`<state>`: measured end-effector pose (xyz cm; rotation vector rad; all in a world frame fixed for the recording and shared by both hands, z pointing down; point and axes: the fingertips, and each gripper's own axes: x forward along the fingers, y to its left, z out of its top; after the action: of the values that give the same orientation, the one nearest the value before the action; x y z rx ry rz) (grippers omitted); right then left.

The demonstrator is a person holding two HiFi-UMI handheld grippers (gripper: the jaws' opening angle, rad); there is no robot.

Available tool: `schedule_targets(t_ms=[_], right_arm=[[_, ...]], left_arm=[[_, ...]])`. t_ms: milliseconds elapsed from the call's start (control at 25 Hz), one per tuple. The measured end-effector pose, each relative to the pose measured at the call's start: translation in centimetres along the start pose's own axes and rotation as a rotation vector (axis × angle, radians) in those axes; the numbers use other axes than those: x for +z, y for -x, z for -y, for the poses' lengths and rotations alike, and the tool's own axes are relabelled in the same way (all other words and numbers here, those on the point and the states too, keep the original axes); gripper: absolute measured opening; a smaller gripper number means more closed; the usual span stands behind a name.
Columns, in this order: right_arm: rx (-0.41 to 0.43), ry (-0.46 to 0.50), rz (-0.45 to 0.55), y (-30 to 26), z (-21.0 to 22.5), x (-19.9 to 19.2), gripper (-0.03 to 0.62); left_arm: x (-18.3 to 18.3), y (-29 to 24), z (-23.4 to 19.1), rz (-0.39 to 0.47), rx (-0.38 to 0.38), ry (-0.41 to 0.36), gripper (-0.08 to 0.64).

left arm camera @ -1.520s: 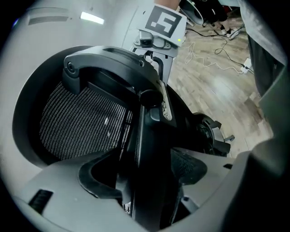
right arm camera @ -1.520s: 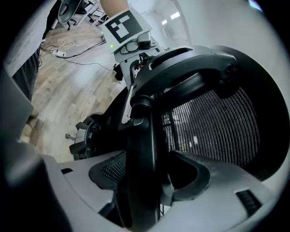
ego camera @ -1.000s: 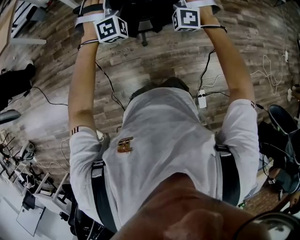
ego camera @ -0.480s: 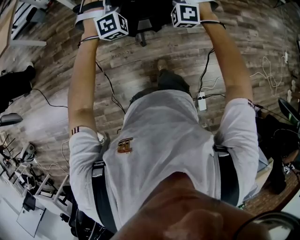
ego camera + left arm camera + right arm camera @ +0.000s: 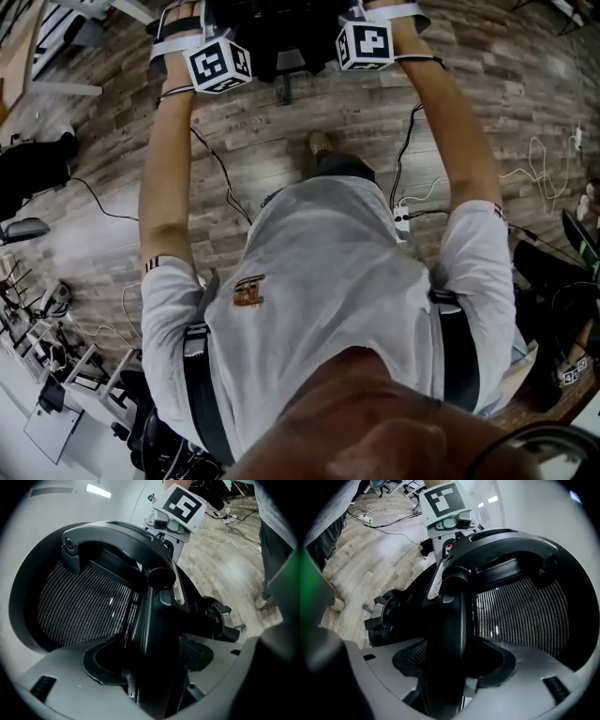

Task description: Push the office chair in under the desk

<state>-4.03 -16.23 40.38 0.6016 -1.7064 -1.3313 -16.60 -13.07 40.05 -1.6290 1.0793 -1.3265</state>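
The black office chair (image 5: 272, 33) shows at the top edge of the head view, between my two outstretched arms. Its mesh back (image 5: 79, 606) fills the left gripper view, and the back's thick frame edge (image 5: 152, 620) runs between the jaws of my left gripper (image 5: 150, 670), which is shut on it. My right gripper (image 5: 447, 670) is shut on the same backrest frame (image 5: 450, 620) from the other side, with the mesh (image 5: 520, 611) to its right. Both marker cubes (image 5: 217, 64) (image 5: 366, 45) flank the chair. No desk is identifiable in any view.
Wood-plank floor (image 5: 281, 122) carries loose cables and a white power strip (image 5: 403, 220). My foot (image 5: 319, 142) is planted behind the chair. White frame legs (image 5: 66, 89) stand at the top left, dark gear (image 5: 553, 281) at the right, and clutter (image 5: 56, 375) at the lower left.
My foot has stepped forward into view behind the chair. Both grippers, holding the backrest, have shifted slightly left and closer together, and the floor has slid past beneath.
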Motion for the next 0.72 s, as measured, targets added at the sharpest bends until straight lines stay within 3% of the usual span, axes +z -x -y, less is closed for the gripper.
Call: schedule_targets(t_ms=[720], right_arm=[[-0.014,-0.008,0.06,-12.4,5.2,-5.2,0.26]], left_arm=[[-3.1,-13.4,-5.8,-0.065,0.018,0.029,0.341]])
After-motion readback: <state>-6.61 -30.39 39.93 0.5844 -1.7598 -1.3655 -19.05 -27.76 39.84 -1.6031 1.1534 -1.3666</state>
